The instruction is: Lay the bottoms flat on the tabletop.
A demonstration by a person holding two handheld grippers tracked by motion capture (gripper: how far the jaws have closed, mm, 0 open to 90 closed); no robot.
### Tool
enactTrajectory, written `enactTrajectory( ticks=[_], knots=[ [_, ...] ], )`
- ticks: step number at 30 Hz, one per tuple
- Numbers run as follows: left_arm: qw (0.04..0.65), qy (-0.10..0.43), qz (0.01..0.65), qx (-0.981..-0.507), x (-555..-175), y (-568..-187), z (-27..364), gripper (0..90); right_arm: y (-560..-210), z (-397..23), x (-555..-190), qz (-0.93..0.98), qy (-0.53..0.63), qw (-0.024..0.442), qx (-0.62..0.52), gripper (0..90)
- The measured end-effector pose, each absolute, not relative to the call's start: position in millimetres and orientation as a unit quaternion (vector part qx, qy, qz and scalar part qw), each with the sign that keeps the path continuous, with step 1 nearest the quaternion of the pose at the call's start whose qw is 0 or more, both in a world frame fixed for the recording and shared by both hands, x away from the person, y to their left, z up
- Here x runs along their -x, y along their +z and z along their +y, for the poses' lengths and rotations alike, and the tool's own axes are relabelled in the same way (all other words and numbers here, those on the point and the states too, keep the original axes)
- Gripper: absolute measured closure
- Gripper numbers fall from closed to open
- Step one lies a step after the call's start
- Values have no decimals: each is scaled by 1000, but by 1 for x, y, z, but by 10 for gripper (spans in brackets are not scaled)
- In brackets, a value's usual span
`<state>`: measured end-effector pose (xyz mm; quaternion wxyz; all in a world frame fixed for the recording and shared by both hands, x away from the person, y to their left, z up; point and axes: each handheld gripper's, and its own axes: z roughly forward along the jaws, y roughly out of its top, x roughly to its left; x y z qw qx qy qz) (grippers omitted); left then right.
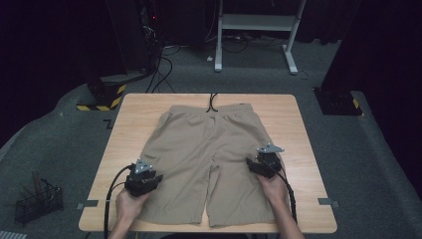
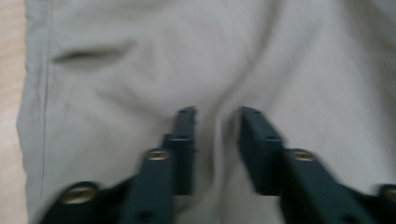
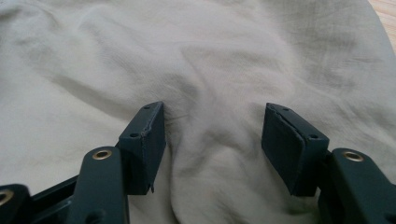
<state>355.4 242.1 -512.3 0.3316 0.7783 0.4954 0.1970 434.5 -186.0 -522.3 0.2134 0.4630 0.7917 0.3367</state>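
**Both grippers down on the khaki shorts**

From the high view we get the whole layout: the shorts lie flat on the wooden table, waistband at the far edge with a dark drawstring trailing off it, the two legs pointing toward the near edge. The left gripper sits on the outer side of the left leg, the right gripper on the outer side of the right leg, each held in a hand coming in from the near edge.

In the left gripper view we see what the high view hides: the left gripper has its jaws spread, a soft ridge of cloth rising between them, no pad pressing it. A pocket slit and a side seam show farther off, with bare table at the left edge.

In the right gripper view the right gripper stands wider apart, a rumpled fold of pale fabric lying loose between its jaws.

On the floor left of the table stands a wire basket.
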Motion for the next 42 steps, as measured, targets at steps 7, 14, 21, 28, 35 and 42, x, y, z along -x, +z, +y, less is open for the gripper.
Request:
enactTrajectory(
  ticks=[7,14,21,28,35,42],
  knots=[
    [347,233,512,-751,-370,-525,239,604,-521,-193,-428,807,339,204,-438,525],
    [339,212,523,-753,-355,-521,242,542,-515,-219,-426,823,323,192,-425,666],
    [337,209,496,-773,-371,-521,210,475,-495,-161,-417,828,393,147,-371,810],
    [350,217,483,-773,-361,-524,212,541,-492,-101,-415,846,410,107,-323,703],
    [344,196,497,-772,-356,-520,215,412,-518,-80,-401,881,371,94,-279,577],
    [344,212,529,-747,-368,-514,236,384,-509,-126,-388,876,345,157,-299,517]
  ],
)
